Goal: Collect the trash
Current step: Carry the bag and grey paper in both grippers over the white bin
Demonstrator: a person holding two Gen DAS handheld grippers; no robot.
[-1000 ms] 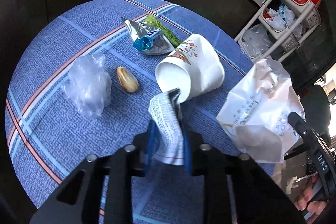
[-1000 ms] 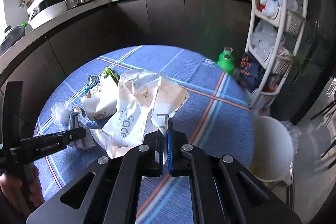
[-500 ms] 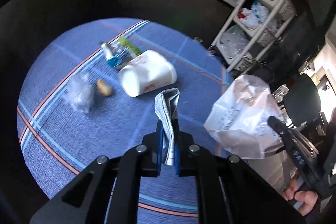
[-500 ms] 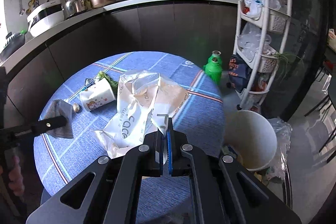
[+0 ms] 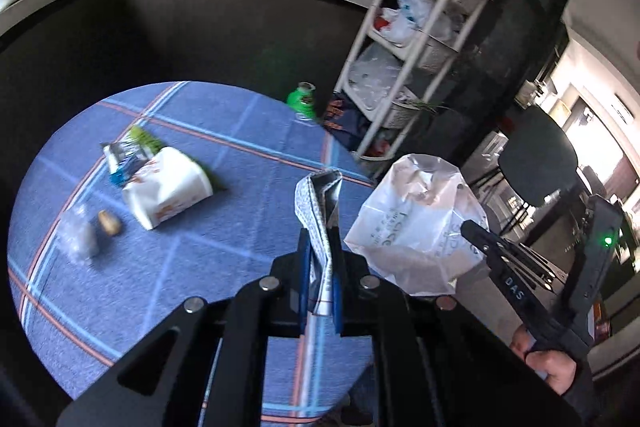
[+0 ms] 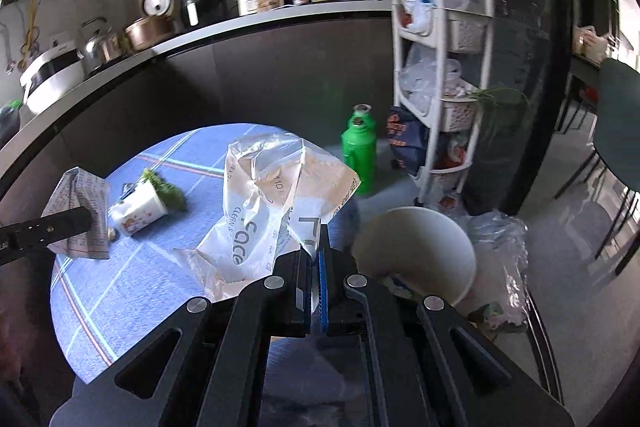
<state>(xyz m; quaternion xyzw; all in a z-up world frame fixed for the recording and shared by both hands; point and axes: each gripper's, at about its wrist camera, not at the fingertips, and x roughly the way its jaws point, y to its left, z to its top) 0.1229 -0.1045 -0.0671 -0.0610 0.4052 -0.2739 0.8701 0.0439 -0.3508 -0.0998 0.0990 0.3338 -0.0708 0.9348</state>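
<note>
Blue plaid round surface (image 5: 180, 267) below dark kitchen cabinets. Left gripper (image 5: 320, 283) jaws clamped on printed wrapper (image 5: 318, 211), held above surface. Right gripper (image 6: 316, 275) jaws pinched on plastic bag (image 6: 272, 203), beside white bin (image 6: 420, 251). Tipped paper cup (image 5: 166, 187), nut (image 5: 109, 222), crumpled film (image 5: 76, 239) lying left of wrapper.

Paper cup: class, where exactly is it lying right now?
The paper cup lies on its side on the blue tablecloth, left of centre in the left wrist view, against the foil wrapper and near the nut.
</note>
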